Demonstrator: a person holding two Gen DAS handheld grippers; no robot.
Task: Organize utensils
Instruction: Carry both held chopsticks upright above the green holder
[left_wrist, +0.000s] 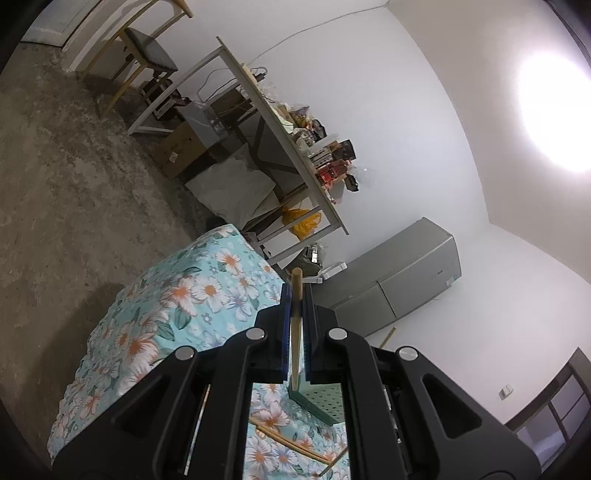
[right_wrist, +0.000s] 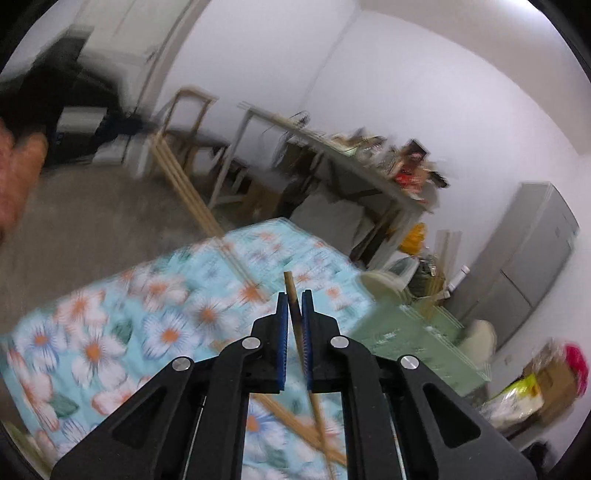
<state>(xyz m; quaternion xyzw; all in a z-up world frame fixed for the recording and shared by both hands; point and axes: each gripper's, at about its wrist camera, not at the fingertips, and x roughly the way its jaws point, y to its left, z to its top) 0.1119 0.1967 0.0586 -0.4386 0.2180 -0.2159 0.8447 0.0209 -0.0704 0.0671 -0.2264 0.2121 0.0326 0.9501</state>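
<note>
In the left wrist view my left gripper (left_wrist: 296, 295) is shut on a wooden chopstick (left_wrist: 297, 277) that stands nearly upright between the blue pads. Its tip pokes out past them. Under the jaws I see a corner of a green perforated holder (left_wrist: 325, 404) and loose chopsticks (left_wrist: 286, 441) on the floral cloth. In the right wrist view, which is blurred, my right gripper (right_wrist: 294, 301) is shut on another chopstick (right_wrist: 289, 281), tilted and hanging down behind the jaws. More chopsticks (right_wrist: 291, 417) lie on the cloth below. The green holder (right_wrist: 410, 332) stands to the right on the table.
The floral-clothed table (left_wrist: 177, 295) ends at a bare concrete floor on the left. Behind it stand a long cluttered table (left_wrist: 295, 147), a grey fridge (left_wrist: 399, 280) and cardboard boxes (right_wrist: 554, 380). A person's hand (right_wrist: 18, 177) shows at the left edge, with blurred sticks (right_wrist: 184, 188) aloft.
</note>
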